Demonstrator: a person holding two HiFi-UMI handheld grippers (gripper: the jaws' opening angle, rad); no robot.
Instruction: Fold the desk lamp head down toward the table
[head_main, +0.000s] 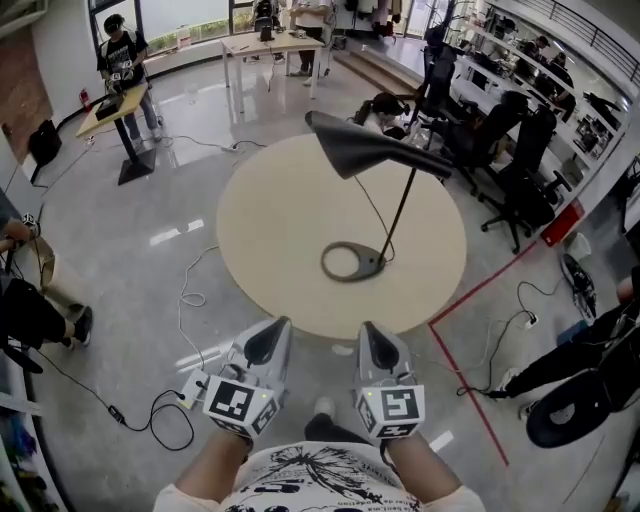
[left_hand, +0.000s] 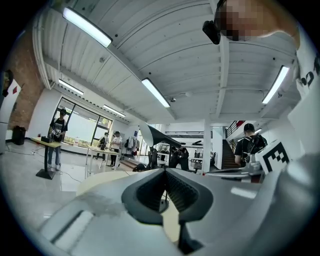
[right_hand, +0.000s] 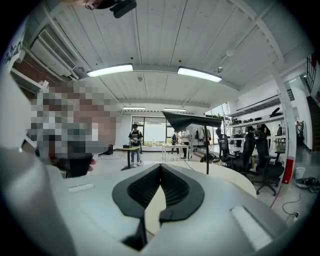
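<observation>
A black desk lamp stands on the round beige table (head_main: 270, 230). Its cone-shaped head (head_main: 375, 150) is raised and tilted on a thin stem (head_main: 400, 215) above a ring base (head_main: 352, 262). My left gripper (head_main: 275, 326) and right gripper (head_main: 369, 329) hover side by side at the table's near edge, short of the base. Both are shut with nothing between their jaws. In the left gripper view the lamp head (left_hand: 157, 136) shows beyond the left gripper (left_hand: 164, 170). In the right gripper view the head (right_hand: 192, 120) and stem (right_hand: 207, 150) rise beyond the right gripper (right_hand: 160, 166).
Black office chairs (head_main: 515, 150) crowd the table's right side. Cables (head_main: 185, 295) trail over the floor at left, and a red tape line (head_main: 470, 300) runs at right. A person stands at a small desk (head_main: 115, 105) far left. A white table (head_main: 270, 45) is at the back.
</observation>
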